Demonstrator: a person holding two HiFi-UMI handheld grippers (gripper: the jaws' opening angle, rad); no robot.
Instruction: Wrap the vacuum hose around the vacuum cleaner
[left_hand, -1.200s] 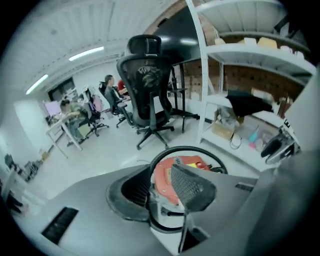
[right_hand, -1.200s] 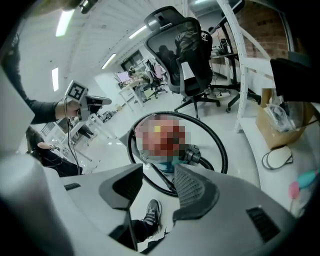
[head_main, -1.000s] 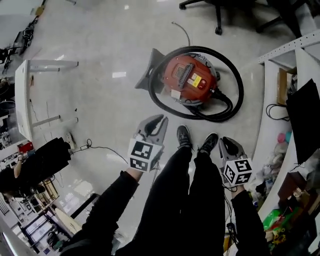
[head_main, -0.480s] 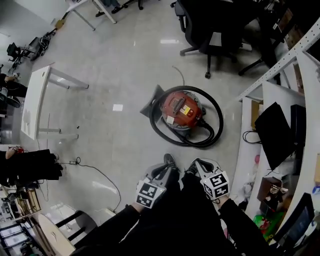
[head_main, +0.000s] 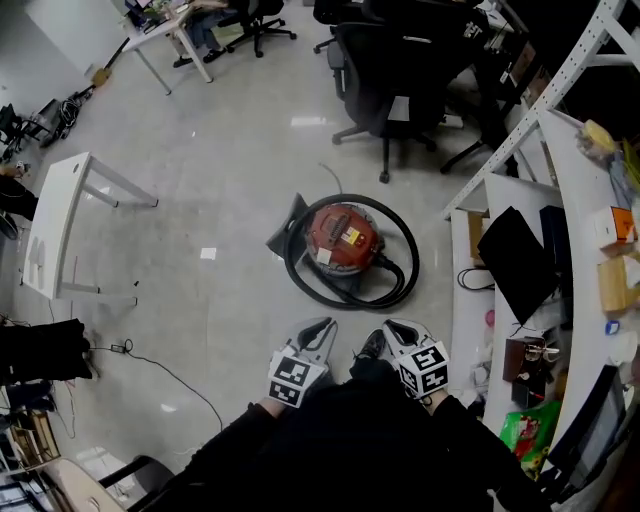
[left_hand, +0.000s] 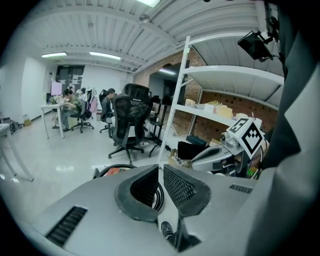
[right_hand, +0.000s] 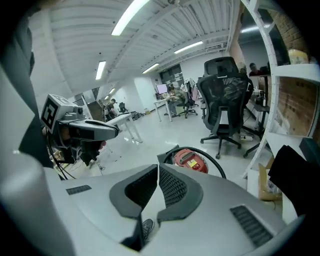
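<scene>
With jaws pressed together on nothing, the left gripper (head_main: 320, 328) and right gripper (head_main: 393, 328) hang well apart from the vacuum cleaner (head_main: 338, 236), which lies ringed by the vacuum hose (head_main: 413, 268) at twelve o'clock from the left gripper and eleven from the right.

A vacuum cleaner (head_main: 342, 238) sits on the floor (head_main: 220, 180) at the centre, with its hose (head_main: 405, 270) lying in a loop around it. Office chairs (head_main: 385, 70) stand behind it, a table (head_main: 55, 225) is far to its left, and shelving (head_main: 520, 200) runs along the right. Nearest the viewer, the left gripper (head_main: 322, 326) and right gripper (head_main: 392, 328) hang side by side, well apart from the vacuum cleaner.
</scene>
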